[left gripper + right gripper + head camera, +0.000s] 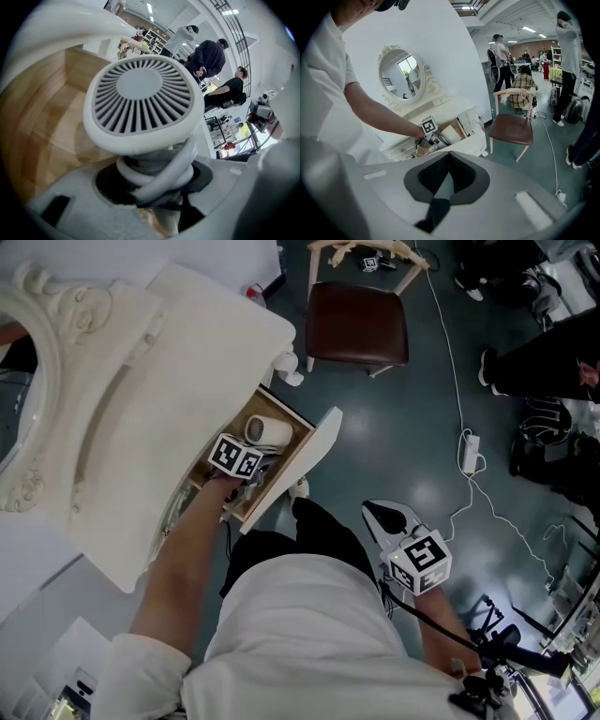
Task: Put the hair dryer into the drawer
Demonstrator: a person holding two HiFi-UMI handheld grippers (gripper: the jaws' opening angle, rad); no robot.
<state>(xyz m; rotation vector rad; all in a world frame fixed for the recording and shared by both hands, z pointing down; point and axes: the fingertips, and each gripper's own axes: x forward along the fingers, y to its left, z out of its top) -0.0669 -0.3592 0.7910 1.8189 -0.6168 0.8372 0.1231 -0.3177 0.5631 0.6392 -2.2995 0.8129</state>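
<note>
White round-headed plastic hair dryer [140,101] already inside open wooden drawer [44,117], whether touching drawer floor unclear. Left gripper [154,187] jaws clamped on cord-wrapped handle, handle axis along jaws, grille towards camera. Left arm angled steeply down into drawer. Right gripper [386,517] well away from drawer, jaws together, empty

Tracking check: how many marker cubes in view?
2: one black-and-white cube on the left gripper in the open wooden drawer; a second cube on the right gripper above the dark floor.
</note>
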